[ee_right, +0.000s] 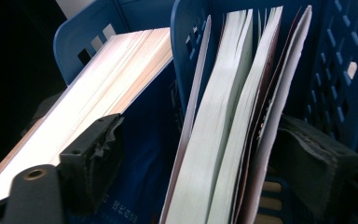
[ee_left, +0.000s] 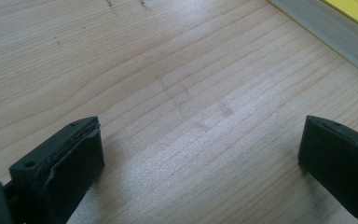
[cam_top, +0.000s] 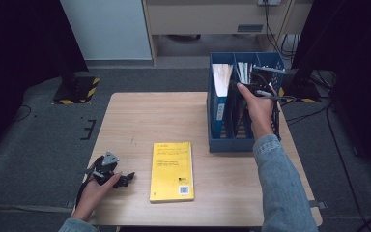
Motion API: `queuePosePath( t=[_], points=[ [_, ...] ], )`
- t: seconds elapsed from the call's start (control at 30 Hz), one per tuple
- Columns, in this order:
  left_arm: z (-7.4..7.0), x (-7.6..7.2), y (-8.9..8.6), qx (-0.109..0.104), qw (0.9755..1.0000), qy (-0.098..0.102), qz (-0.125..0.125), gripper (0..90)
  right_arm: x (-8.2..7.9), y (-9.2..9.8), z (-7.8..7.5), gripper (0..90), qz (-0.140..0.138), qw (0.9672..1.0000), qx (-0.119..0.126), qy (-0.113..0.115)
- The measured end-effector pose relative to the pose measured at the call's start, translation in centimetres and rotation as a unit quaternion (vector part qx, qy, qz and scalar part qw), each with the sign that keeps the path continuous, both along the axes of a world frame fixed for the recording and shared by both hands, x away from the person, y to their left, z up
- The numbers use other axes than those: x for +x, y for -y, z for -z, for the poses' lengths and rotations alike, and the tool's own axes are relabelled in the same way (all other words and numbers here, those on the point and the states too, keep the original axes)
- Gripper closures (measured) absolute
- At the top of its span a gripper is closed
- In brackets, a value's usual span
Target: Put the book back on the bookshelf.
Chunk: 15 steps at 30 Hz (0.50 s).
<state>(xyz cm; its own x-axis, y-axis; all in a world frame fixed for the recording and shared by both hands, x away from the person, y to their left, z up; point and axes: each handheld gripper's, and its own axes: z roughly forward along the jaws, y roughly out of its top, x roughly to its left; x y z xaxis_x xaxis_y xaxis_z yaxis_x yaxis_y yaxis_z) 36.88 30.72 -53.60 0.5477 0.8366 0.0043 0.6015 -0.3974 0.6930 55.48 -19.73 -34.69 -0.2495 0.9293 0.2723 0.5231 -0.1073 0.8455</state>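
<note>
Over the blue file rack with its three compartments, the right gripper stands with jaws apart around two thin books; one thick book leans in the next slot. One yellow book lies flat on the table, beside the left gripper, whose jaws are spread on nothing.

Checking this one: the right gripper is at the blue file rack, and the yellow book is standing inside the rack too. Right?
Not quite. The right gripper is at the blue file rack, but the yellow book lies flat on the table, in front of the rack, as the high view shows.
</note>
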Motion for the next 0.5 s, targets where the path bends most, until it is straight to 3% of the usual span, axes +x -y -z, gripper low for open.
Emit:
queuePosePath(
  t=[0.5],
  points=[
    [0.0,0.0,0.0,-0.002,1.0,0.0,-0.001,0.0,-1.8,1.0,-0.6,10.6,-0.003,0.9998,-0.016,0.005]
  ],
)
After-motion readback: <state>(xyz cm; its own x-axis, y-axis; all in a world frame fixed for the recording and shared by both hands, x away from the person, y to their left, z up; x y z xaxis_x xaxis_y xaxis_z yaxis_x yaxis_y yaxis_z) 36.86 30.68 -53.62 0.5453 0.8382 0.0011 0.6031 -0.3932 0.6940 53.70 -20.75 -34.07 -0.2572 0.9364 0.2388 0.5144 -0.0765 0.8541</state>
